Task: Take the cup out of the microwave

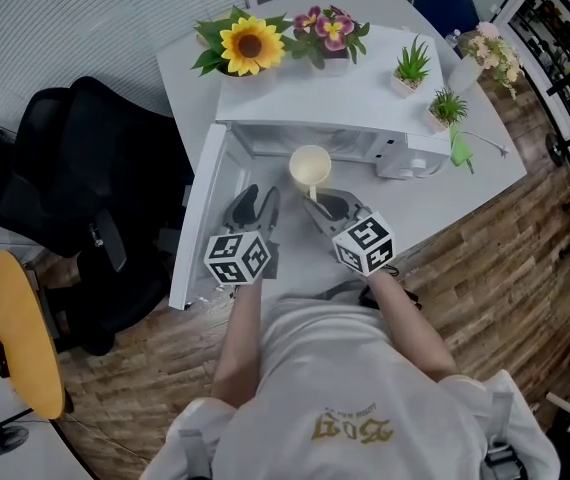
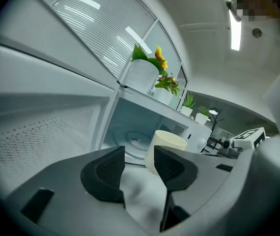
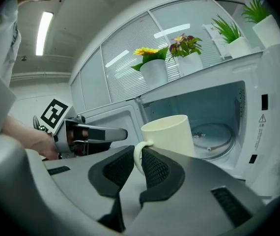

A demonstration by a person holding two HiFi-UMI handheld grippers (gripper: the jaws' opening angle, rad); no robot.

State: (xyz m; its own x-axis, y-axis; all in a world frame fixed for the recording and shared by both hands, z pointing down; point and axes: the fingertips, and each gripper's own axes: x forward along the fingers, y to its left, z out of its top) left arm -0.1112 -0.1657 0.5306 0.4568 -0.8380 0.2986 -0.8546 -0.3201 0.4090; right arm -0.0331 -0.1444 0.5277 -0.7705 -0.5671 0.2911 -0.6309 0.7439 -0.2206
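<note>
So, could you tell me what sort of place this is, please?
Most likely an office or lab, not a home kitchen: the microwave sits on a white desk beside a black office chair, with slatted window blinds behind and a strip light overhead.

White short-sleeved shirt with gold print, grey left tool and right tool, black textured pads, black-and-white marker cubes

A potted sunflower stands beyond the left claw, pink flowers beyond the right claw. Two small green potted plants sit farther right. A black office chair stands left of the left claw.
</note>
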